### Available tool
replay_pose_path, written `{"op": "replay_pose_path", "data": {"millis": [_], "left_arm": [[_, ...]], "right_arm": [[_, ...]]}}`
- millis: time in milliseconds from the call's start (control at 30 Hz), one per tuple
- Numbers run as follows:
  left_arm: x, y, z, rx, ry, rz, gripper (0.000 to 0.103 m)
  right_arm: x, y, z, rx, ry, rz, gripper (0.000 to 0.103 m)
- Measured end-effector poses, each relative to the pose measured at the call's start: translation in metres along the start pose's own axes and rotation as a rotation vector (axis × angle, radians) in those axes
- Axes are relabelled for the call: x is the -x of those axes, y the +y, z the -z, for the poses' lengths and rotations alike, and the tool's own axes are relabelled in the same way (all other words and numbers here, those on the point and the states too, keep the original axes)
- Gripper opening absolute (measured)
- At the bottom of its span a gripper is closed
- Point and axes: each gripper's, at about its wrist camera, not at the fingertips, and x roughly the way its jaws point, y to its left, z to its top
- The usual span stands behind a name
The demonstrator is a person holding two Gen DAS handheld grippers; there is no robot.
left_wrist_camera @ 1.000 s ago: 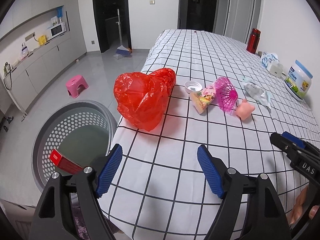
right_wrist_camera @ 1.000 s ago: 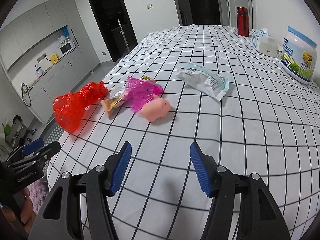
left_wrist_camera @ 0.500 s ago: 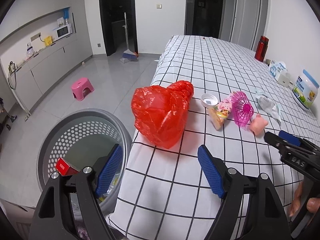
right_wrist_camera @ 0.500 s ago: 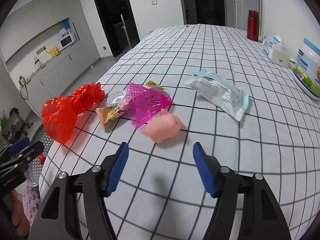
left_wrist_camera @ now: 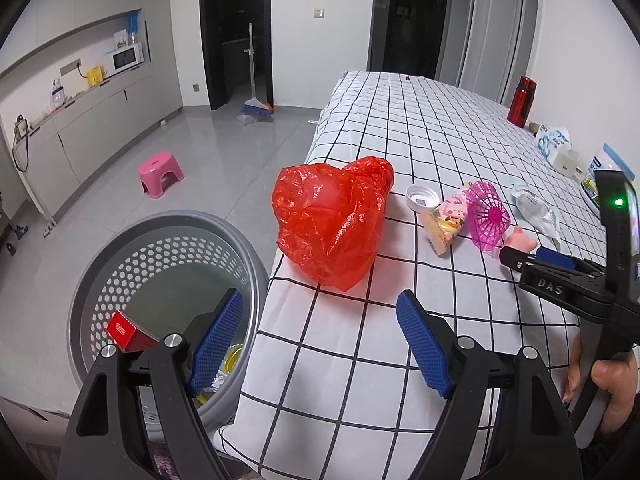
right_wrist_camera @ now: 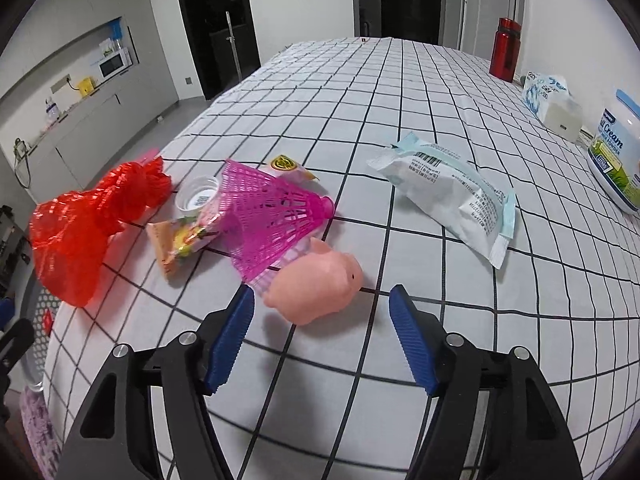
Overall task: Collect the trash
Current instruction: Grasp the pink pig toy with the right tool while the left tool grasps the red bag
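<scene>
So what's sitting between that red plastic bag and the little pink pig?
Between the red plastic bag and the pink pig, the right wrist view shows a white cap, a snack wrapper and a pink shuttlecock.

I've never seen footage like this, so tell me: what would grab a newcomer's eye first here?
Probably the crumpled red plastic bag near the edge of the checked tablecloth, right above a grey perforated basket on the floor. Next, the small litter beside it: a pink shuttlecock lying on its side and a pink toy pig, just ahead of the open right gripper.
</scene>
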Motion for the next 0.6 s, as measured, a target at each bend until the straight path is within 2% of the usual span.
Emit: {"op": "replay_pose_path", "data": {"millis": [133,167,233,600], "left_arm": [[0.001,0.000,-0.001,-0.001,-0.006,0.000,0.077],[0.001,0.001,-0.001,-0.001,-0.008,0.000,0.077],[0.001,0.000,-0.002,-0.003,-0.010,-0.003,0.077],[0.004,0.001,-0.012,0.006,-0.039,-0.022,0.077]], "right_arm": [[-0.004,-0.001,-0.003,-0.002,-0.002,0.006,0.065],[-0.004,-0.001,-0.003,0.000,-0.004,0.008,0.057],[-0.006,0.000,-0.004,0.003,0.001,0.003,0.048],[0.012,-0.009,0.009,-0.048,-0.040,-0.041,0.047]]}}
